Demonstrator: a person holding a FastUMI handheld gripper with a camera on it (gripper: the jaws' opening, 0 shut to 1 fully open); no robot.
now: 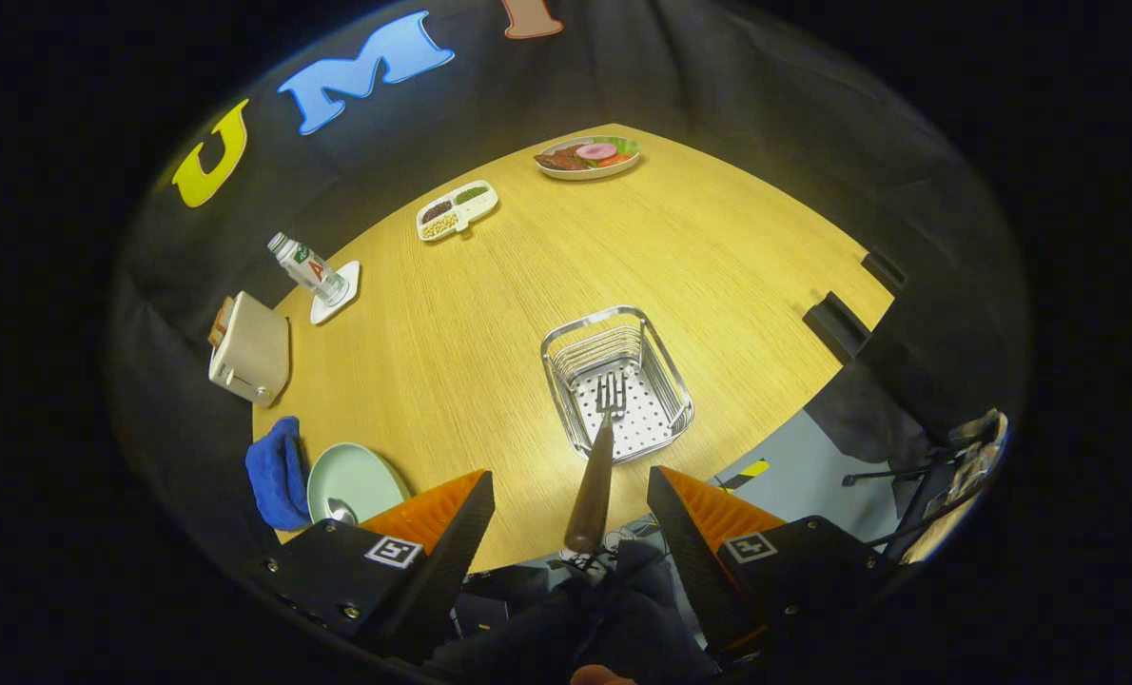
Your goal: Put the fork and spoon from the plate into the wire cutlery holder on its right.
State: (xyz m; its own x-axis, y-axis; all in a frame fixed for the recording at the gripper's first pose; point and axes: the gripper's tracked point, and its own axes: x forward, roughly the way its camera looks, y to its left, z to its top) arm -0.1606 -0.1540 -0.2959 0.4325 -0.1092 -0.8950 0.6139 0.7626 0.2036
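Our fingers stand spread wide, gripper (571, 495) open, and neither one touches the fork (596, 457), which stands in the gap between them. Its dark handle points back toward us at six o'clock, and its tines reach up over the perforated floor of the wire cutlery holder (617, 379) at twelve o'clock, just ahead of the fingertips. We judge the fork to be released and dropping or leaning into the holder; whether the tines already rest on the floor we cannot tell.

So we reckon the task about half done. The spoon (341, 512) is left: its bowl shows on the pale green plate (361, 476) at about nine o'clock from the fingers, just beside the left finger's base. A blue cloth (277, 473) lies touching the plate's far side.

For room, the wooden table (490, 285) is bare between plate and holder, so the sideways path to the spoon looks free. The table's near edge runs close under the fingers and under the holder's near right corner, with floor beyond it at four o'clock, so we should keep things well in from that edge. Well apart at ten to twelve o'clock sit a toaster (250, 350), a bottle (305, 268) on a coaster, a divided tray (457, 210) and a plate of food (587, 156); none crowds our work.
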